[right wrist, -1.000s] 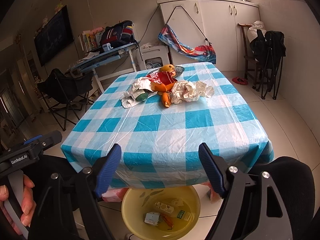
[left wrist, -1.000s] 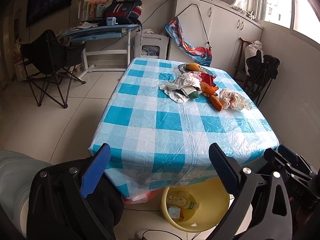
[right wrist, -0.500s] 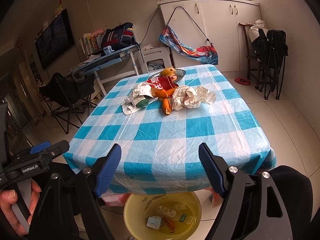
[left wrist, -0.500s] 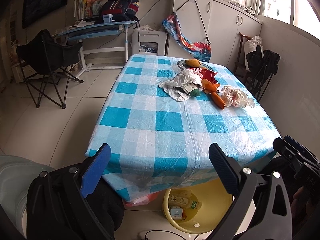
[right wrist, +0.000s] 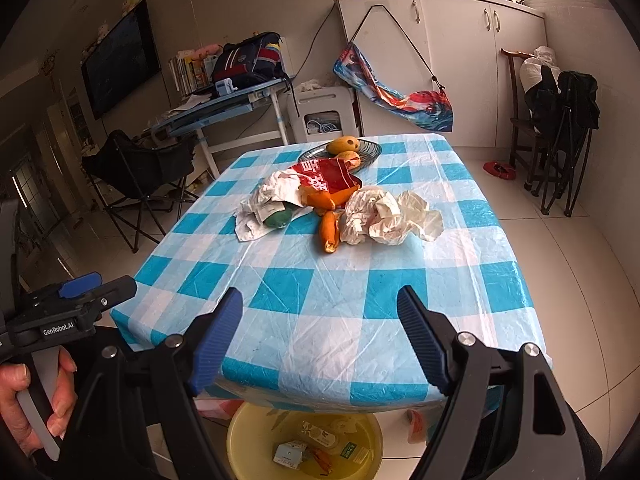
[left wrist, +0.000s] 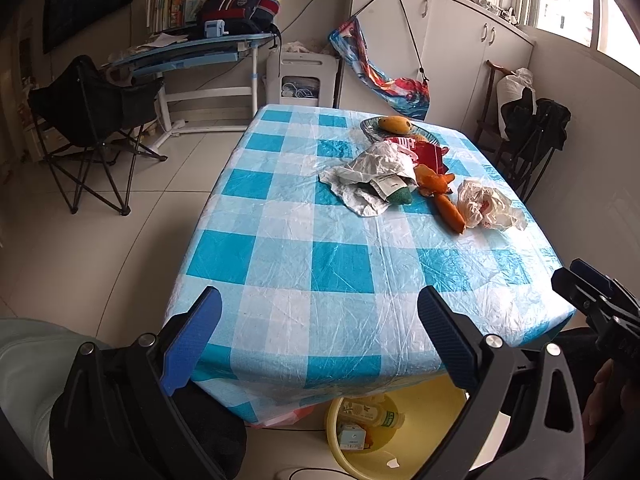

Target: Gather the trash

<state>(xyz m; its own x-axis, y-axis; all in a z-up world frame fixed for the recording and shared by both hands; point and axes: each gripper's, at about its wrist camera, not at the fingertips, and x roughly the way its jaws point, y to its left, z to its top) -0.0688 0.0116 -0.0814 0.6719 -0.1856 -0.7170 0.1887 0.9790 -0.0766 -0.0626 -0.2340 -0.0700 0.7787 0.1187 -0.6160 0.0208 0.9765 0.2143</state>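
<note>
Left tool (left wrist: 318, 332) wide open, nothing between the fingers, hovering off the near edge of the table (left wrist: 312, 264). Trash pile sits well ahead at about 1 o'clock from it: white crumpled wrapper (left wrist: 370, 178), red packet (left wrist: 426, 154), orange peel (left wrist: 450, 210), crumpled plastic bag (left wrist: 486, 206). Right tool (right wrist: 320, 330) also wide open and empty, same near edge. From it the peel (right wrist: 330, 230) and bag (right wrist: 388, 216) lie near 12 o'clock, well apart. Yellow basin (right wrist: 304, 446) with trash under the table edge at 6 o'clock.
</note>
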